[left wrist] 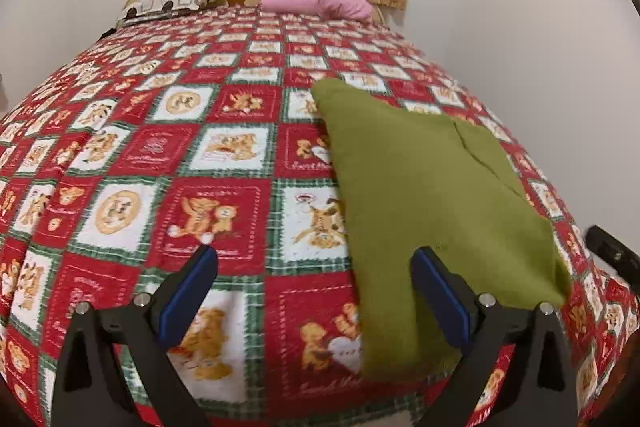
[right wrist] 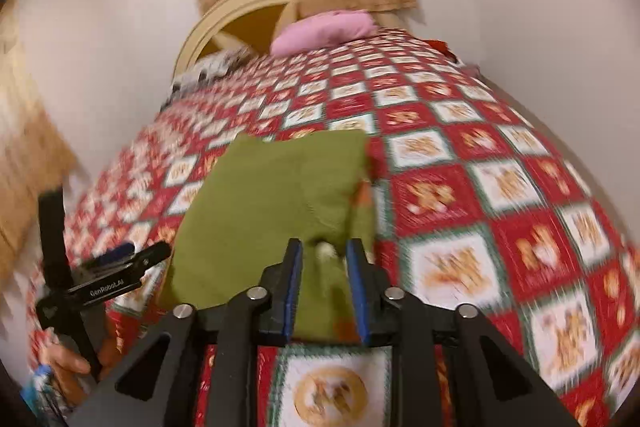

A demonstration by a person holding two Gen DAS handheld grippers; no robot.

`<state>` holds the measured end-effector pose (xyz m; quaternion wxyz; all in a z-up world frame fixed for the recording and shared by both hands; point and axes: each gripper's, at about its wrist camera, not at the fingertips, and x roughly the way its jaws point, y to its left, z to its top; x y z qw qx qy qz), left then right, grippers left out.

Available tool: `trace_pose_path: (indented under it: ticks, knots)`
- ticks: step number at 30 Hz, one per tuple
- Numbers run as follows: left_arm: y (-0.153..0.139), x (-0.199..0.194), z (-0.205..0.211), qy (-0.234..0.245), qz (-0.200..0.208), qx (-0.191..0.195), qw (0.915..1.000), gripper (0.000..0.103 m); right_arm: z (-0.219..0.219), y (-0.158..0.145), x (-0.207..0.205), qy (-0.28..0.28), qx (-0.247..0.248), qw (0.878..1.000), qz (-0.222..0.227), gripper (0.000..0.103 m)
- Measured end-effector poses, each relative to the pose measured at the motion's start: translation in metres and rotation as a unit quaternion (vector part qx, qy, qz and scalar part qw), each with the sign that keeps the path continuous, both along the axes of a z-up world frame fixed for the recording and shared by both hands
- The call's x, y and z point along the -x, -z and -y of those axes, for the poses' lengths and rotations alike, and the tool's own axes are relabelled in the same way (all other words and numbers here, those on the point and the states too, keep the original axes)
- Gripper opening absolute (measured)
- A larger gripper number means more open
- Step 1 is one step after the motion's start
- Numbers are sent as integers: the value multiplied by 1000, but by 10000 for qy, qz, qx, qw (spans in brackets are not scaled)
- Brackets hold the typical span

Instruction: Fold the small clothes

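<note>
One green cloth (left wrist: 420, 179) is lying folded on the bed (left wrist: 224, 147), near its foot — we are hovering over it with both tools. Our left hand-held gripper (left wrist: 314, 259) is spread wide, its right finger over the cloth's near edge, pinching nothing. Our right hand-held gripper (right wrist: 324, 259) is standing part open over the cloth's near corner; blur is hiding whether the pads are touching it.

An olive-green cloth (left wrist: 420, 179) lies folded flat on the bed. Its near edge sits between the right tongs (right wrist: 324, 259), and it lies just right of the left tongs (left wrist: 314, 259).
</note>
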<state>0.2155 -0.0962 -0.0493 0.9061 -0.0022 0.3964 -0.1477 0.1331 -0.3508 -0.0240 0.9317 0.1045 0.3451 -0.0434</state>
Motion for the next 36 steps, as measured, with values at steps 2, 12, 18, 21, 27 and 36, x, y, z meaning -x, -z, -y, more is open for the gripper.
trace_pose_path:
  ticks: [2,12,18,21,27,36]
  knots:
    - [5,-1,6,-8,-64,-35,10000,100,-1,17,-20,90,146,9992,-375,35]
    - [20,-5,12,14,-300,-36,9995,103,24,52,-32,514,-23,9976,-463,12]
    - [15,7,20,162,-37,-469,9988,103,46,58,-25,489,-846,9943,-421,23]
    - [-1,7,8,186,94,-388,9990,103,54,48,-6,461,-1102,9922,-360,26]
    - [-39,-31,-1,-208,304,0,9993,103,62,-3,-14,685,-680,9950,252,26]
    - [-13,-94,69,-168,96,-744,9970,96,50,39,-151,-28,-63,9968,-802,26]
